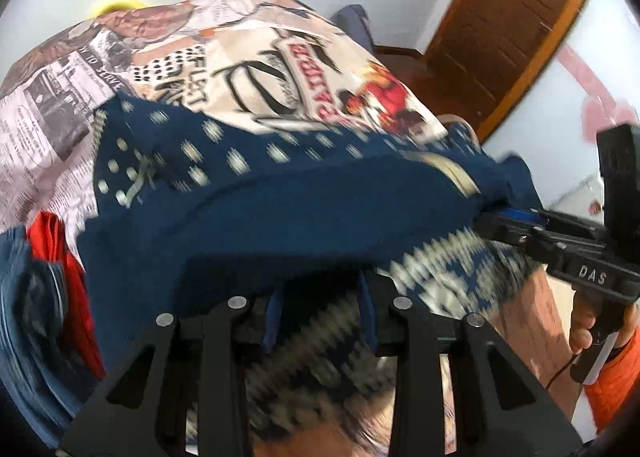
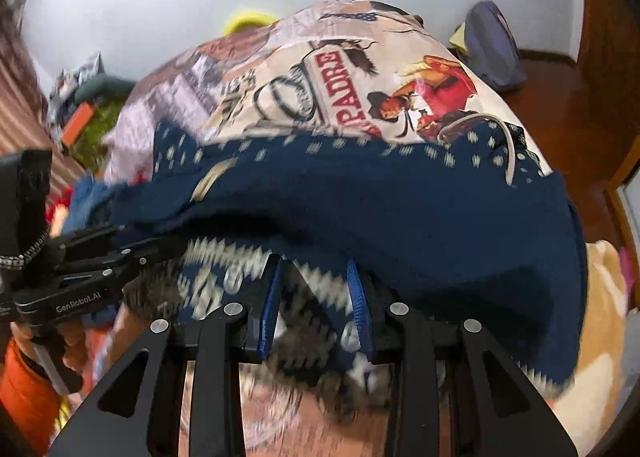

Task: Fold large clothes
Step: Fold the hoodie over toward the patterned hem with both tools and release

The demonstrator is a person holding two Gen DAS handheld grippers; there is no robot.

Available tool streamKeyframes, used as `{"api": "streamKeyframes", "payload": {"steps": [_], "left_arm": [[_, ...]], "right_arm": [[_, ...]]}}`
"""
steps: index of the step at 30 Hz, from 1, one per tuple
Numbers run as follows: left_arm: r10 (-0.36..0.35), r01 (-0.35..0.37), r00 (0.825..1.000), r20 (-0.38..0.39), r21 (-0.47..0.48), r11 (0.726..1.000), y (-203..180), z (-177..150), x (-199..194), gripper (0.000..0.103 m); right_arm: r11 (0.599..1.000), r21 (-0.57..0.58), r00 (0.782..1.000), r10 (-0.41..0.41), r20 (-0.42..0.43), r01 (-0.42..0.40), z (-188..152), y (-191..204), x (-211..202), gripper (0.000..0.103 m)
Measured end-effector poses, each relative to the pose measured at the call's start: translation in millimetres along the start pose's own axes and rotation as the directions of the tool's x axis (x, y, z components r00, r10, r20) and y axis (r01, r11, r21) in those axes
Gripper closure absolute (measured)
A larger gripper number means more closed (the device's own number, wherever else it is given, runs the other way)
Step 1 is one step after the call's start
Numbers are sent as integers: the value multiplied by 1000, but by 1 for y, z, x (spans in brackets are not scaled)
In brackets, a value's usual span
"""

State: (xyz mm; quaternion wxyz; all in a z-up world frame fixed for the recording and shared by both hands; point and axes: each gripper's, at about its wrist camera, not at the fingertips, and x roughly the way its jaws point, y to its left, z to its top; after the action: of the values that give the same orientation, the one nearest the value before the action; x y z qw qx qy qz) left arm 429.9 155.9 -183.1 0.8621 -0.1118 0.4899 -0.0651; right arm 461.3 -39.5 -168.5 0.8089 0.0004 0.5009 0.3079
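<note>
A navy knitted sweater (image 1: pixel 256 217) with cream dots and a zigzag hem lies across a bed covered with a printed newspaper-style sheet (image 1: pixel 248 57). My left gripper (image 1: pixel 322 309) is shut on the sweater's patterned hem, its blue pads mostly buried in cloth. My right gripper (image 2: pixel 316 305) is shut on the same hem further along, with blue pads (image 2: pixel 270 305) on either side of the fabric. The sweater (image 2: pixel 400 209) is lifted and bunched between both grippers. Each gripper shows in the other's view, the right (image 1: pixel 520 225) and the left (image 2: pixel 132 245). Both views are motion-blurred.
A wooden door (image 1: pixel 512 17) and white wall stand behind the bed. Red and blue clothes (image 1: pixel 52 277) are piled at the left. A purple bag (image 2: pixel 492 45) sits on the wooden floor beyond the bed. Cluttered items (image 2: pixel 84 105) lie far left. A beige cloth (image 2: pixel 600 317) is at right.
</note>
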Motion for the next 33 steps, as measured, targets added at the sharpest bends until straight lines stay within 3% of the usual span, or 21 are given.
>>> {"api": "streamKeyframes", "payload": {"steps": [2, 5, 8, 11, 16, 23, 27, 33], "left_arm": [[2, -2, 1000, 9, -33, 999, 15, 17, 3, 70], [115, -112, 993, 40, -81, 990, 36, 43, 4, 70], [152, -138, 985, 84, -150, 979, 56, 58, -4, 70], [178, -158, 978, 103, -183, 970, 67, 59, -11, 70], [197, -183, 976, 92, -138, 973, 63, 46, -15, 70], [147, -139, 985, 94, -92, 986, 37, 13, -29, 67], [116, -109, 989, 92, -77, 991, 22, -12, -41, 61], [46, -28, 995, 89, -194, 981, 28, -54, -59, 59]], "right_arm": [[997, 72, 999, -31, 4, 31, 19, -18, 6, 73], [984, 144, 994, -110, 20, 106, 41, -37, 11, 73], [959, 181, 968, -236, 79, 219, 56, -42, 0, 73], [970, 173, 972, -196, 127, 173, 57, -37, -15, 73], [982, 71, 975, -183, 126, 175, 45, -12, -18, 73], [990, -59, 988, -122, 98, 128, 23, 21, -12, 72], [987, -101, 990, -119, 71, 126, 5, 33, -8, 61], [973, -128, 981, -191, 30, 194, -17, 25, -1, 41]]}}
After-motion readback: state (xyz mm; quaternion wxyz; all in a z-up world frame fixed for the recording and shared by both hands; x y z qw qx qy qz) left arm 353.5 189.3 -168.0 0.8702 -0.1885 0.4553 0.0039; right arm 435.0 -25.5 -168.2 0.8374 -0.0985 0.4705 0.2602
